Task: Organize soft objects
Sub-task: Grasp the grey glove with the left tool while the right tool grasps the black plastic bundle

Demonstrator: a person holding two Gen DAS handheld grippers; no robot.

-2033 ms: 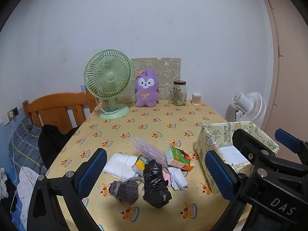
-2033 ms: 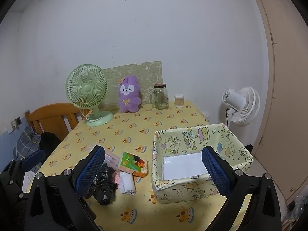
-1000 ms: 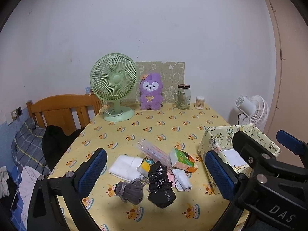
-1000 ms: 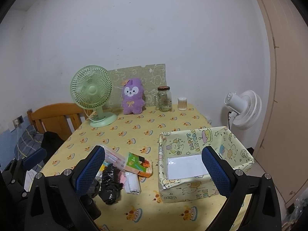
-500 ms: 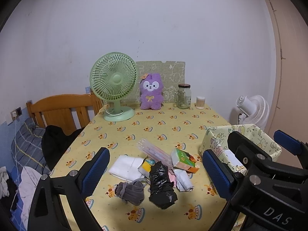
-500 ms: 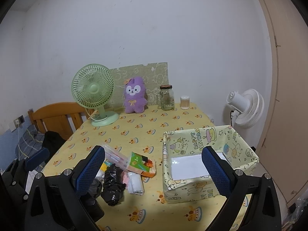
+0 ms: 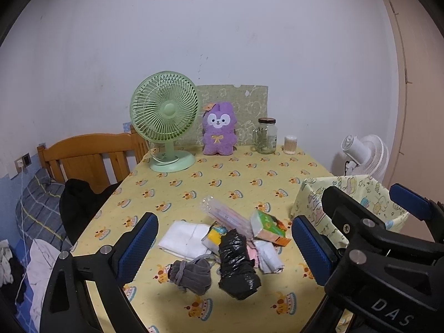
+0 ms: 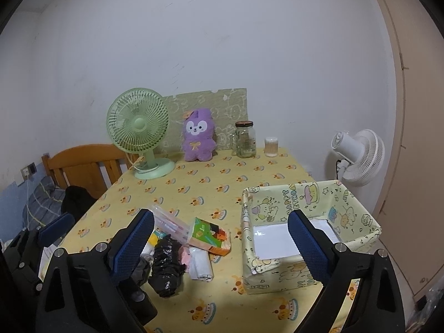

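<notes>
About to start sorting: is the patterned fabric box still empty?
Empty, as far as visible: the fabric box shows only its bare white bottom, with the pile of soft things lying outside on the table.

Left gripper (image 7: 224,245), right gripper (image 8: 220,245): jaws wide, nothing between, tilted down.

Open desk stretching beyond the pile
Fan (image 7: 166,116), plush toy (image 7: 219,129) and jar (image 7: 266,136) are lining the desk's (image 7: 222,177) far edge; the box (image 8: 308,233) is blocking the right.

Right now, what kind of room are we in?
Probably a bedroom at home: a wooden bed frame with plaid bedding sits beside the table, which holds a purple plush toy and a green desk fan.
</notes>
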